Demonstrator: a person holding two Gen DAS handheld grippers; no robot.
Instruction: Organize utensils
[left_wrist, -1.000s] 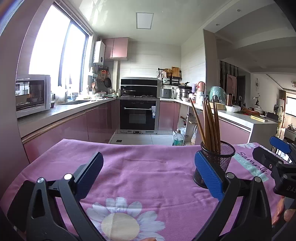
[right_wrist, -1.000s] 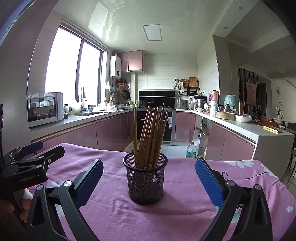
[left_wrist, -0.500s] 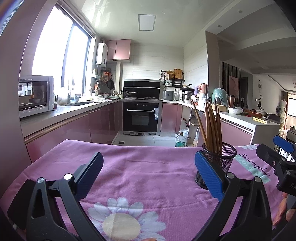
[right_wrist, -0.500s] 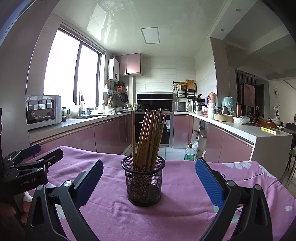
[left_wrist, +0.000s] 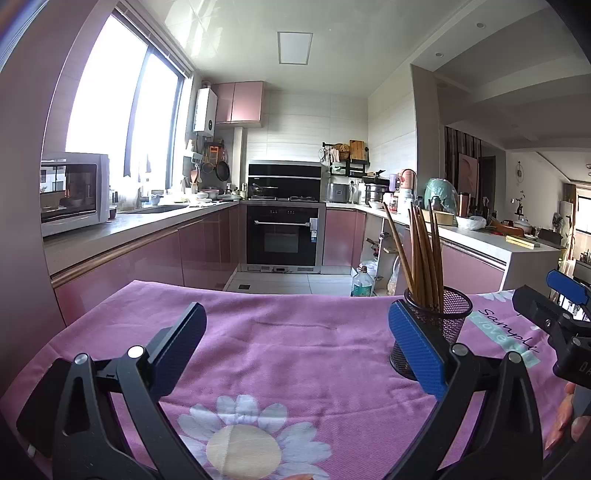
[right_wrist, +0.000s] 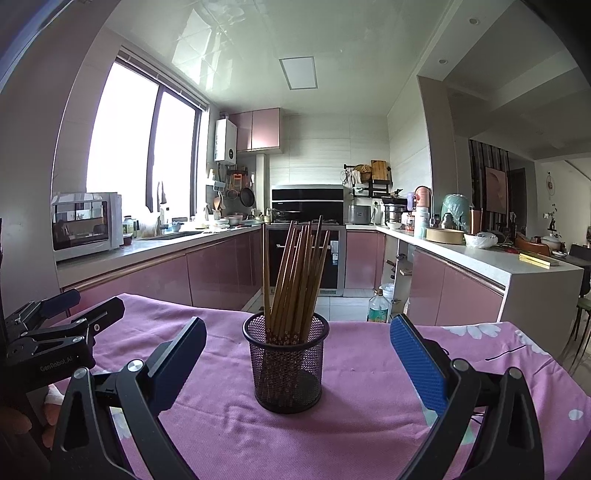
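Note:
A black mesh holder (right_wrist: 286, 363) stands upright on the pink flowered tablecloth (right_wrist: 362, 417), with several brown chopsticks (right_wrist: 295, 273) leaning in it. My right gripper (right_wrist: 297, 354) is open and empty, with the holder straight ahead between its fingers. My left gripper (left_wrist: 295, 343) is open and empty over bare cloth; the holder (left_wrist: 443, 325) sits just behind its right finger (left_wrist: 415, 349), with the chopsticks (left_wrist: 421, 254) above. Each gripper shows at the edge of the other's view: the right one (left_wrist: 554, 314) and the left one (right_wrist: 59, 328).
The table's far edge (left_wrist: 295, 291) drops to the kitchen floor. Beyond are pink counters, a microwave (left_wrist: 74, 192), an oven (left_wrist: 282, 232) and a water bottle (right_wrist: 376, 306) on the floor. A peninsula counter (right_wrist: 498, 266) runs along the right.
Both views have tilted slightly upward, so the table and holder sit lower in frame. Both grippers stay open and nothing on the table has moved.

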